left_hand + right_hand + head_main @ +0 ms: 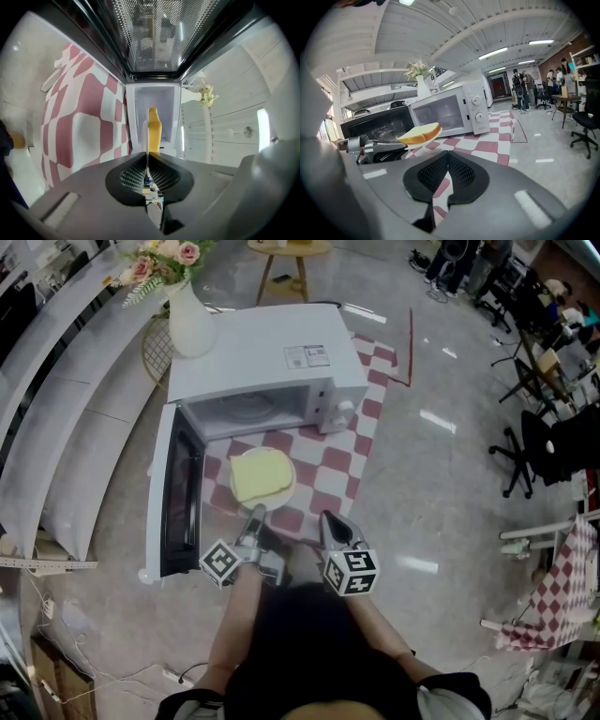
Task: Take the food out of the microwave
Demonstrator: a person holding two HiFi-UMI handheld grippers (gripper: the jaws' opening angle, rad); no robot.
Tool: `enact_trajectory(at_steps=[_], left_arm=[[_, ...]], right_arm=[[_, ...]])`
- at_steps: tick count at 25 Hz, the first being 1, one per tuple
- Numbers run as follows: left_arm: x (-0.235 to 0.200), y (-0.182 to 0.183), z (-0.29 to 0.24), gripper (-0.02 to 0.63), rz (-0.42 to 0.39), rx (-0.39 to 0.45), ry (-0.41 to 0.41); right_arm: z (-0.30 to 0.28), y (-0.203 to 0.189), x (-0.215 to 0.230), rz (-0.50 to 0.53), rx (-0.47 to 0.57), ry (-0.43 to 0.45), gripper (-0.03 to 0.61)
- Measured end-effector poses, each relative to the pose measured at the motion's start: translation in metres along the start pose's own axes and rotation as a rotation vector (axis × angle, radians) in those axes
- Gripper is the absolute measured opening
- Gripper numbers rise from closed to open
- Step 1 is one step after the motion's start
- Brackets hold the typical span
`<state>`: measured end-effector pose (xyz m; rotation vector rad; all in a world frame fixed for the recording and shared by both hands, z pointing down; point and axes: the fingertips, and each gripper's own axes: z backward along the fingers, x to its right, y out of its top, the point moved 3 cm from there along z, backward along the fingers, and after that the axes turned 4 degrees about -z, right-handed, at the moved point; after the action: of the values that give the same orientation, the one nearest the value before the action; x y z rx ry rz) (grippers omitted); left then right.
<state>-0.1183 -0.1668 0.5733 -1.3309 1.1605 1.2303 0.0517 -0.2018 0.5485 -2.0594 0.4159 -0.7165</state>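
Bread (260,474) lies on the plate (290,487) dead ahead of your left gripper (258,513), clamped on its rim; right gripper (326,517) closed, empty.

No writing can be read here. The microwave (267,362) has a sticker (307,356) on its top, print too small to make out. Markings around its knobs (476,100) are too blurred to read.

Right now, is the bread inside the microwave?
No, the bread sits on a plate that the left gripper holds out in front of the open microwave.
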Motion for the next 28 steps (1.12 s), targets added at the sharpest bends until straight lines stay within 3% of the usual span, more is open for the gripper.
enact_trajectory(at_steps=[4, 28], left_arm=[[0.009, -0.011, 0.004, 0.021, 0.015, 0.003, -0.034], [0.013, -0.07, 0.049, 0.023, 0.012, 0.037, -0.042]], right_arm=[[0.009, -0.003, 0.002, 0.001, 0.002, 0.004, 0.002], [0.072, -0.02, 0.02, 0.004, 0.048, 0.009, 0.002]])
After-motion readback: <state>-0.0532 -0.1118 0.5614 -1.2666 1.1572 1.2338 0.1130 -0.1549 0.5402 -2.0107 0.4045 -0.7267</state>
